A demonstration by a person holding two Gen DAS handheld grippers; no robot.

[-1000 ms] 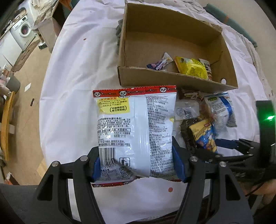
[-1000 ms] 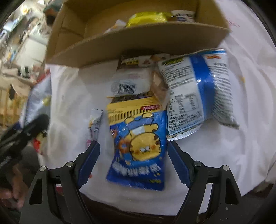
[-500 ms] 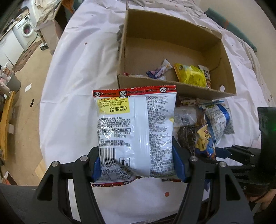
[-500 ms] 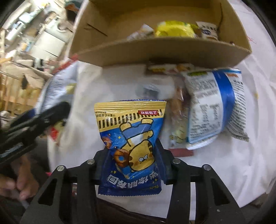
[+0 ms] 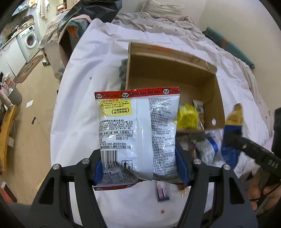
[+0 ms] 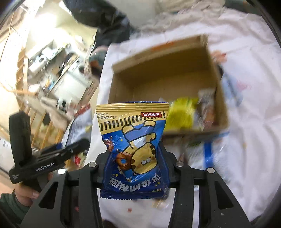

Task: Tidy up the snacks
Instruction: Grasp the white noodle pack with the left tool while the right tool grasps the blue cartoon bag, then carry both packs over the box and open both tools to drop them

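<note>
My left gripper (image 5: 140,168) is shut on the lower part of a big white snack bag with a red top band (image 5: 137,129), held upright above the white cloth in front of the open cardboard box (image 5: 168,70). In the right wrist view my right gripper (image 6: 136,168) is shut on a blue and gold snack bag with a cartoon tiger (image 6: 135,143), lifted clear of the table before the box (image 6: 158,70). The same blue bag (image 5: 231,126) shows blurred at the right of the left wrist view. A yellow packet (image 6: 180,115) and other small packets lie in the box's near right corner.
A blue and white bag (image 6: 207,149) and darker packets lie on the cloth below the box's front wall. A small sachet (image 5: 162,192) lies near the table's front edge. Crumpled bedding (image 5: 158,15) is behind the box. The floor and a washing machine (image 5: 29,42) are off to the left.
My right gripper closed on the blue tiger bag and lifted it off the cloth. Both grippers rose and tilted up, so more of the box and room shows. The white bag stayed gripped.
</note>
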